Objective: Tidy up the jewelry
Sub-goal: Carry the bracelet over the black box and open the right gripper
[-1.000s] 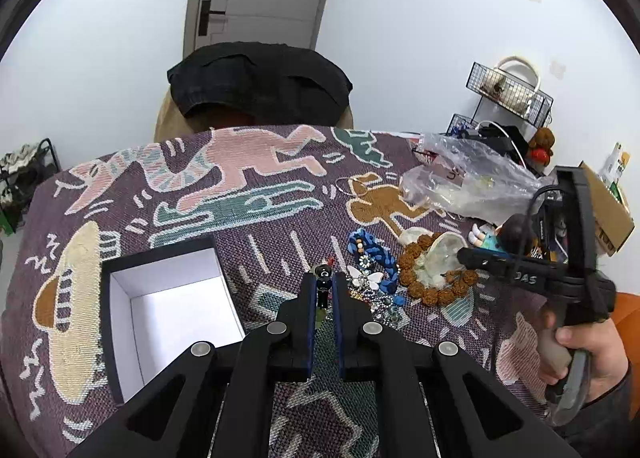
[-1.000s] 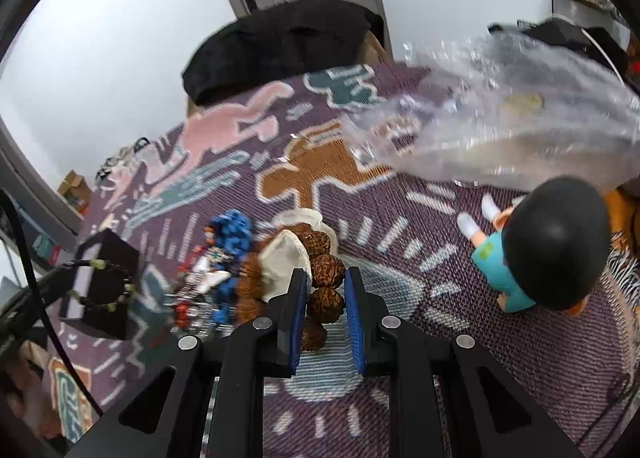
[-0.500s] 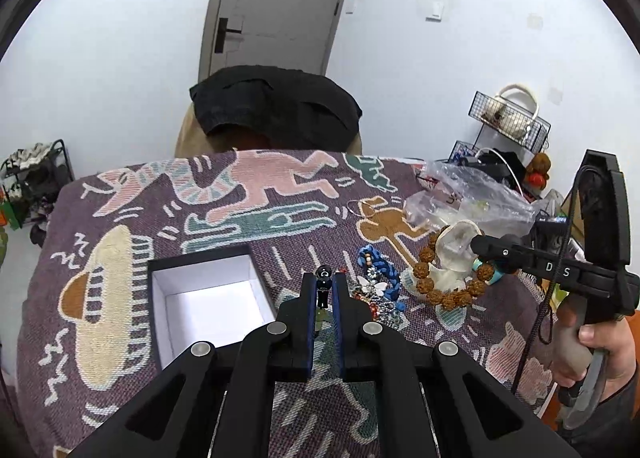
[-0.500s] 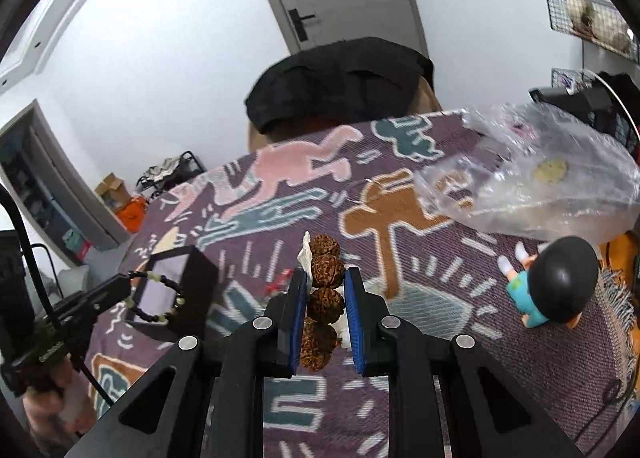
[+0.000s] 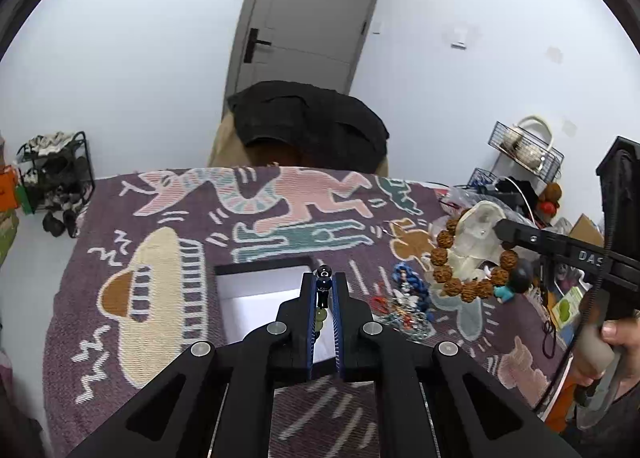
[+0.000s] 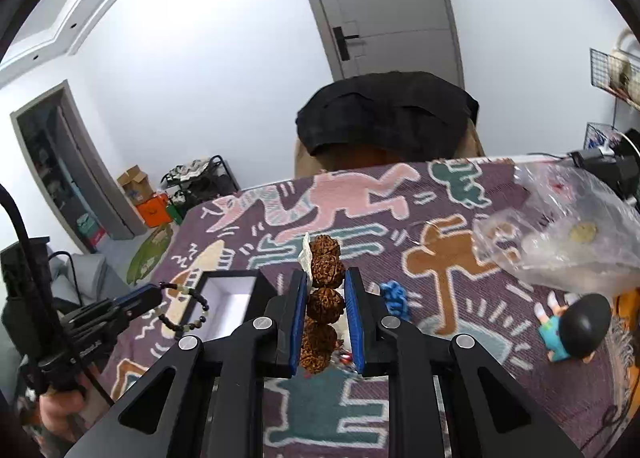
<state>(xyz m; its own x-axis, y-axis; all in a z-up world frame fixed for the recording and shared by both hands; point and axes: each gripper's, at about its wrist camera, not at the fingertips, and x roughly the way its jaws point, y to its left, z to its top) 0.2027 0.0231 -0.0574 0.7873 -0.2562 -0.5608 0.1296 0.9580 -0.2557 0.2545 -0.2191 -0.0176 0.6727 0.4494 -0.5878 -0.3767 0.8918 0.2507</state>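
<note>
The thin bracelet [image 6: 185, 308] of small dark and pale green beads is hanging in the air from the left tongs [image 5: 323, 288], which are clenched on it. It is hanging just over the open box [image 5: 256, 290], the black one with white inside, which is sitting on the patterned cloth [image 5: 160, 258] that covers the surface.

The big bracelet [image 5: 468, 262] of bumpy brown beads is up in the air too. The right tongs [image 6: 326, 286] are squeezing one of its fat beads, and a whitish wrapper [image 5: 478, 236] is dangling with it, to the right of the box.

The step in hand looks like dropping the thin bracelet into the box. To do it well, the left tongs should be going lower, right over the white middle, so the loop is not catching on the black rim. Then they should be letting go gently.

The right tongs should be waiting off to the side, so the two bracelets are not bumping or tangling. The wrapper could snag, so it needs care.

A heap of other jewelry [image 5: 400, 306], with a blue braided piece [image 6: 394, 298], is lying just beside the box. A little doll [image 6: 576, 326] and a clear plastic bag [image 6: 560, 234] are sitting farther right.
</note>
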